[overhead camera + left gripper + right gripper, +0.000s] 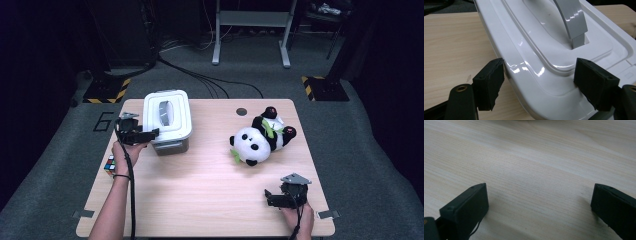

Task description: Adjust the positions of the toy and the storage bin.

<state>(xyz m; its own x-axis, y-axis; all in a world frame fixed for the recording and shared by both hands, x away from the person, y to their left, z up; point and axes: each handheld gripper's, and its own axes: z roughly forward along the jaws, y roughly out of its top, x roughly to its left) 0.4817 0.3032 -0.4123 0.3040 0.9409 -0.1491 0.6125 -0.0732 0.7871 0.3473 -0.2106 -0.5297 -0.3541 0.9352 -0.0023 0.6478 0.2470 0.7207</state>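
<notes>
Straddling the near corner of the white lid (pixel 549 62) on the storage box (pixel 170 142), the left hand-held gripper (pixel 152 134) is standing with its jaws apart, one pad (pixel 490 82) just outside the lid's rim and the other pad (pixel 594 82) lying over the lid's top; whether either is touching the plastic is not clear. That box is sitting at the back left of the table (pixel 200 195), its grey handle (pixel 571 17) arching across the lid's recess. Resting low over bare wood at the front right, the right hand-held gripper (pixel 270 197) is keeping its jaws wide apart with nothing between them. Lying on its back toward the right is a plush panda (pixel 260 140), well apart from both tools. Sitting at the left edge beside the person's left forearm is a colour cube (pixel 109 165).
</notes>
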